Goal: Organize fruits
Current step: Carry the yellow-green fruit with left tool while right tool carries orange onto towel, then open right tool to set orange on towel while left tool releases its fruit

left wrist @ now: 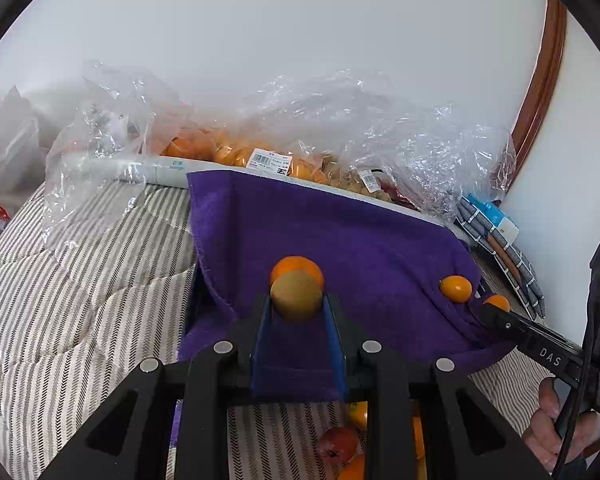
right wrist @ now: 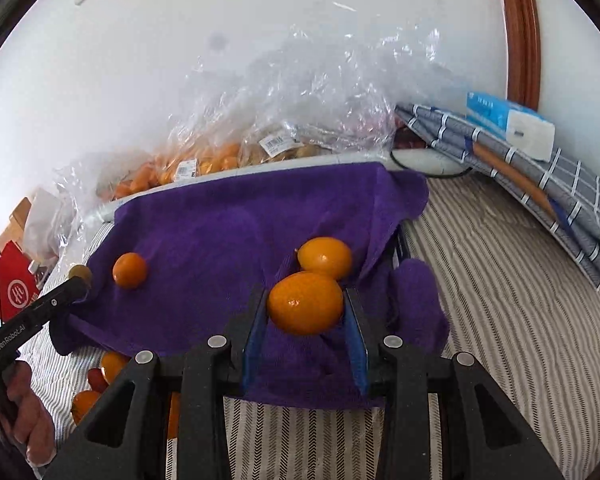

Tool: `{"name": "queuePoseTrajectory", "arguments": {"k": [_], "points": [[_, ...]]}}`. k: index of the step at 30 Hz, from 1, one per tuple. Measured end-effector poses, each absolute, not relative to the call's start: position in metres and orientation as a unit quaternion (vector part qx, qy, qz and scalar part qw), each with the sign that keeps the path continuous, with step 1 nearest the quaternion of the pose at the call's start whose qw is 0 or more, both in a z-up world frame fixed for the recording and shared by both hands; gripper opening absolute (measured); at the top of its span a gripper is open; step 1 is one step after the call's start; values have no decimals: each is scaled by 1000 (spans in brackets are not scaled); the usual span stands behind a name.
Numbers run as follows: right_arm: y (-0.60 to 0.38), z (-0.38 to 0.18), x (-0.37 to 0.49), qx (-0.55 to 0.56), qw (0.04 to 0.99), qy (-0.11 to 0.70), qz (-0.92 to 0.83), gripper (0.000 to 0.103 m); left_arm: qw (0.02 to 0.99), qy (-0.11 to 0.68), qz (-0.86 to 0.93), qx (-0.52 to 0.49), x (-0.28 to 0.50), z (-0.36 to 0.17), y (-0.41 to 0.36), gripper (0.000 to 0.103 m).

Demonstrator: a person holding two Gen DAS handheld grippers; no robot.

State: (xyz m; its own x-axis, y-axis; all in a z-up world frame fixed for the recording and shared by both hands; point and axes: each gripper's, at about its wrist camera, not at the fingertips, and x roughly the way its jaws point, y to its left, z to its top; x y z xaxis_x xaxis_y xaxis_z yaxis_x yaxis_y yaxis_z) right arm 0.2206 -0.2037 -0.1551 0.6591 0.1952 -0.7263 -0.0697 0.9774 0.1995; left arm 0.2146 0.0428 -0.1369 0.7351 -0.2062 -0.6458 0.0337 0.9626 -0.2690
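My left gripper (left wrist: 296, 300) is shut on a small brown-green round fruit (left wrist: 296, 296) above the purple towel (left wrist: 340, 232). An orange kumquat (left wrist: 298, 266) lies on the towel just behind it. My right gripper (right wrist: 305, 305) is shut on an orange kumquat (right wrist: 305, 303) over the towel's right part (right wrist: 220, 220). Another kumquat (right wrist: 325, 258) lies just beyond it, and a third (right wrist: 129, 270) lies at the towel's left. In the left wrist view the right gripper's tip (left wrist: 496, 312) holds its kumquat (left wrist: 497, 302) beside a lying one (left wrist: 455, 289).
Clear plastic bags of oranges and brown fruit (left wrist: 268, 156) lie against the wall behind the towel. Loose orange and red fruits (right wrist: 100, 380) lie on the striped bedding (right wrist: 480, 300) near the front. A folded checked cloth with a tissue pack (right wrist: 512, 124) lies at the right.
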Motion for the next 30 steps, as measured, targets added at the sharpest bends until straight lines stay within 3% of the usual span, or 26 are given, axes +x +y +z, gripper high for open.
{"name": "queuePoseTrajectory", "arguments": {"k": [24,30], "points": [[-182,-168,220,5,905,422,57,37,913,394,-43,-102,224,-150,35,25],[-186,-165,217,10,908,415,56,52,915,391,-45,-96,224,-149,34,25]]}}
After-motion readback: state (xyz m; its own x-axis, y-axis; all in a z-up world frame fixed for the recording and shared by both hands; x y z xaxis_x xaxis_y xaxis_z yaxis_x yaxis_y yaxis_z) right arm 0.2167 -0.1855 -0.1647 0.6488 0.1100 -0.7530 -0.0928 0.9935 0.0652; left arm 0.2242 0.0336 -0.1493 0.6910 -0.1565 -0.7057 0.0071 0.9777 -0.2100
